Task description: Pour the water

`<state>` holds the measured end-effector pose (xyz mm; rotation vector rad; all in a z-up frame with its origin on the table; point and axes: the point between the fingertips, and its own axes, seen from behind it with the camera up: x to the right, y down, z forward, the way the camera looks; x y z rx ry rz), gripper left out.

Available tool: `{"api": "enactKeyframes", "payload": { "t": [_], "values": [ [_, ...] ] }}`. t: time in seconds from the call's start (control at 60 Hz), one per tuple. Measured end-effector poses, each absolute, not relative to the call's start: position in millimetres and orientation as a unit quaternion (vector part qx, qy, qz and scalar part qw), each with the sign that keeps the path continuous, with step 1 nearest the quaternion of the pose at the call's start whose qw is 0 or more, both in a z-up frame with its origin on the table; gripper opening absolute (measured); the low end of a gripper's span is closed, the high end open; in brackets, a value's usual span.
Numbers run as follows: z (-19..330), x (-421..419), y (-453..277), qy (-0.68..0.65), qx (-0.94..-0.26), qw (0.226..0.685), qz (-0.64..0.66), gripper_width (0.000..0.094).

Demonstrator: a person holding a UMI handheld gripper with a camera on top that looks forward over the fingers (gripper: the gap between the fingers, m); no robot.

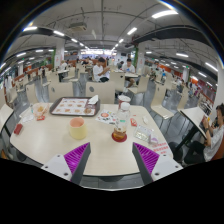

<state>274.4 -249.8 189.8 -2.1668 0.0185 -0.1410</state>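
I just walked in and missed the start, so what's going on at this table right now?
A handheld gripper hovers at the near edge of a round table, fingers open with nothing between them. Beyond the fingers stand a clear bottle, a cream cup and a tray, all untouched. Nothing has been picked up, so pouring has not begun. People sit at tables further back in the hall.

Bare table [60, 148] ahead — cups [78, 127] beyond
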Motion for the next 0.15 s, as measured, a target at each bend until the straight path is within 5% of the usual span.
{"api": "enactKeyframes", "payload": {
  "t": [0.15],
  "values": [
    [191.2,272.1,-251.0,0.008,-0.884,0.465,-0.051,0.0851]
  ]
}}
